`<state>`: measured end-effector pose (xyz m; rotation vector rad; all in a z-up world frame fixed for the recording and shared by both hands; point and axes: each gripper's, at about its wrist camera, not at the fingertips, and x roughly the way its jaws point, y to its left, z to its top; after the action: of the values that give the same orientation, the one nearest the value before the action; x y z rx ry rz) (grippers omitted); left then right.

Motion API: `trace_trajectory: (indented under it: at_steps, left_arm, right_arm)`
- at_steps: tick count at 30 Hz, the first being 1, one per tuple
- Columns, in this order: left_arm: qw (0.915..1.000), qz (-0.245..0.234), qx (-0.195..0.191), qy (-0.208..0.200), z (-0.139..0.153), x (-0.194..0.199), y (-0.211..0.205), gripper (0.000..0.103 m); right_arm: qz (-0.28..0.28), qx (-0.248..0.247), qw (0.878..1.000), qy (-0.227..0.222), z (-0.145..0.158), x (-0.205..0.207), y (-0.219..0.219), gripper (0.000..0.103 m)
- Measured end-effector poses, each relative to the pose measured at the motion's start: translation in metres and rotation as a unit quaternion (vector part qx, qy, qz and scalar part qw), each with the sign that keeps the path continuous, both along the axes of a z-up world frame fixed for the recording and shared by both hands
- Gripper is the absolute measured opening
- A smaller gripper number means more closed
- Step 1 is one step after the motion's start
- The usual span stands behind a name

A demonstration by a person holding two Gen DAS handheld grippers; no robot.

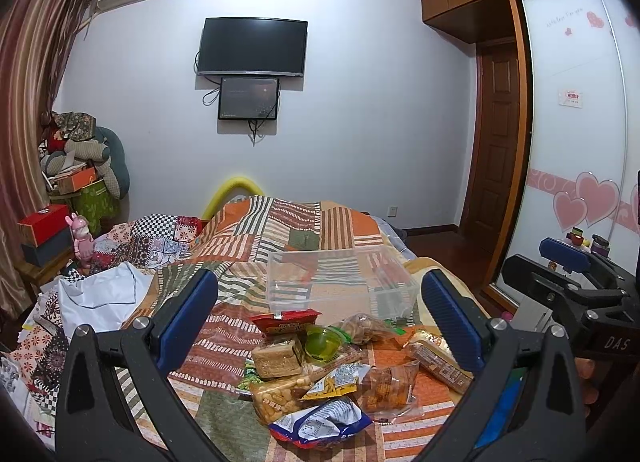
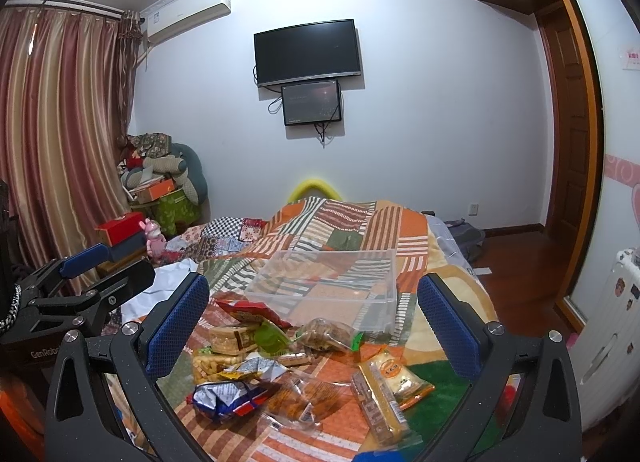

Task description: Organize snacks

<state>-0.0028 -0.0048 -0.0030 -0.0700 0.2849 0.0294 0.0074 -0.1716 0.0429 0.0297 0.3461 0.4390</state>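
Observation:
A loose pile of snacks lies on the patchwork quilt: a red packet [image 1: 286, 320], a green jelly cup [image 1: 320, 344], a wrapped tan cake [image 1: 278, 358], a crumpled blue-and-white bag [image 1: 320, 422] and a long bread pack [image 1: 436, 358]. Just beyond them stands a clear plastic bin [image 1: 340, 282], with nothing in it. My left gripper [image 1: 320, 318] hovers open above the pile, holding nothing. My right gripper [image 2: 316, 326] is also open and unloaded over the same snacks, with the blue bag [image 2: 224, 398], bread pack [image 2: 384, 394] and bin [image 2: 332, 286] ahead of it. Each gripper shows at the edge of the other's view.
The quilt [image 1: 304, 222] covers a bed with a white cloth [image 1: 104, 294] crumpled at the left. A red box [image 1: 42, 224] and a pink rabbit toy [image 1: 82, 238] stand on a bedside stand. A wardrobe [image 1: 580, 122] and wooden floor [image 2: 520, 258] lie to the right.

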Motion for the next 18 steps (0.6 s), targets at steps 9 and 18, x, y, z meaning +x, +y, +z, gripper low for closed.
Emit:
trace_trajectory:
  at_steps: [9,18]
  left_arm:
    - [1.0,-0.001,0.001,0.001,-0.0007,-0.0002,-0.0013,0.103]
    - [1.0,-0.001,0.001,0.0,0.0005,-0.0013,-0.0018,0.103]
  right_arm:
    - [0.001,0.004,1.0,-0.002,0.0013,0.0003,-0.0011,0.103]
    - [0.001,0.005,1.0,-0.002,0.0006,0.0002,-0.0009,0.103]
